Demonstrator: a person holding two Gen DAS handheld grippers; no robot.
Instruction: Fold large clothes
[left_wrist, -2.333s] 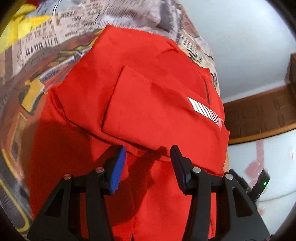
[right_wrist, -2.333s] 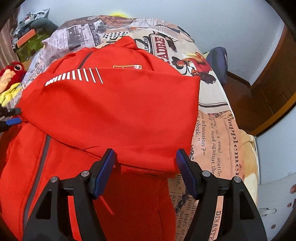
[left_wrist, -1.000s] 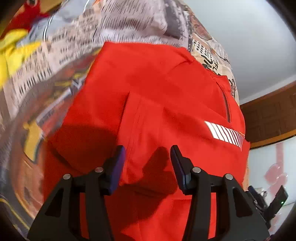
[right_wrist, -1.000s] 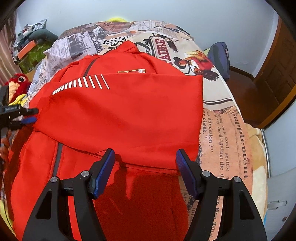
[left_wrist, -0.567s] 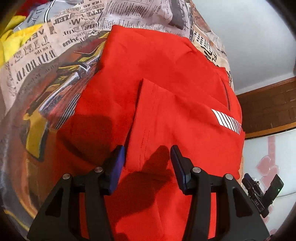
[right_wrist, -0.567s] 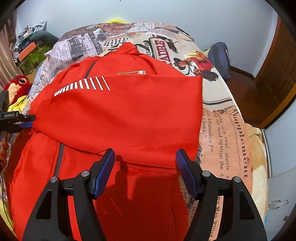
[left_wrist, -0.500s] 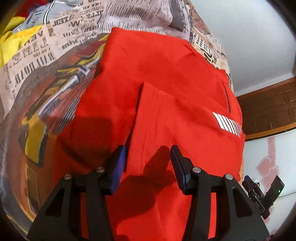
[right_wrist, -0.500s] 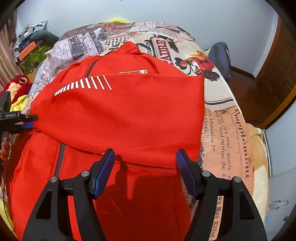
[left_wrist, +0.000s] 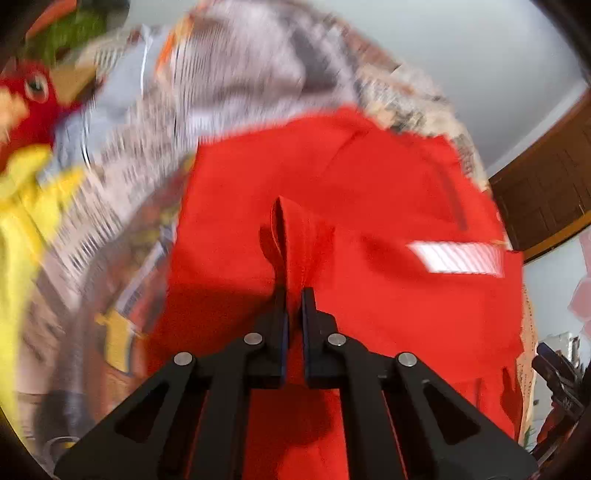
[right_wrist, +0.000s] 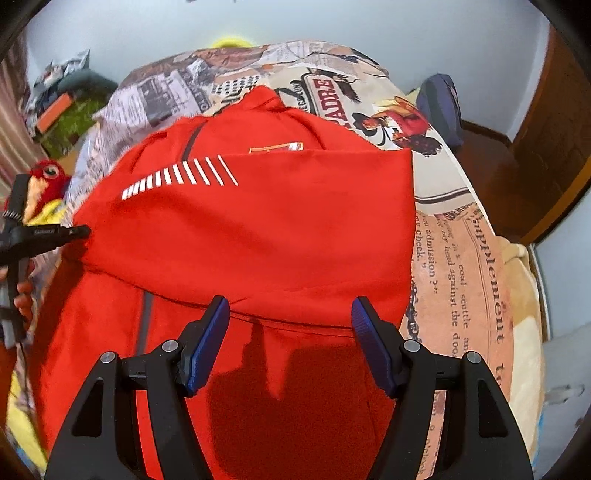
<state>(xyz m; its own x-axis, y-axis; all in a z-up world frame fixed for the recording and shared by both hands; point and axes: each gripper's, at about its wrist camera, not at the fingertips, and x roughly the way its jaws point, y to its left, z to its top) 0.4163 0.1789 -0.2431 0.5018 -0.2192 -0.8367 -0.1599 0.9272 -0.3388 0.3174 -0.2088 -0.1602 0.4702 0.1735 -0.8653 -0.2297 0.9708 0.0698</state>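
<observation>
Two tongs: my left tongs (left_wrist: 294, 291) pinch a raised fold of red jacket (right_wrist: 258, 229); right tongs (right_wrist: 290, 321) spread above it.

A red jacket (right_wrist: 258, 236) lies spread on a bed (right_wrist: 472, 266) covered with a newspaper-print sheet. Its upper part is folded over the lower, with white stripes (right_wrist: 177, 177) and a small badge (right_wrist: 275, 147) facing up. The right hand-held gripper (right_wrist: 290, 321) hovers over the fold's near edge, its blue-padded jaws wide apart and gripping nothing. At the far left, the left hand-held gripper (right_wrist: 79, 232) touches the jacket's side edge; whether it grips cannot be told. A red stuffed bird (right_wrist: 46, 181) sits behind it.
</observation>
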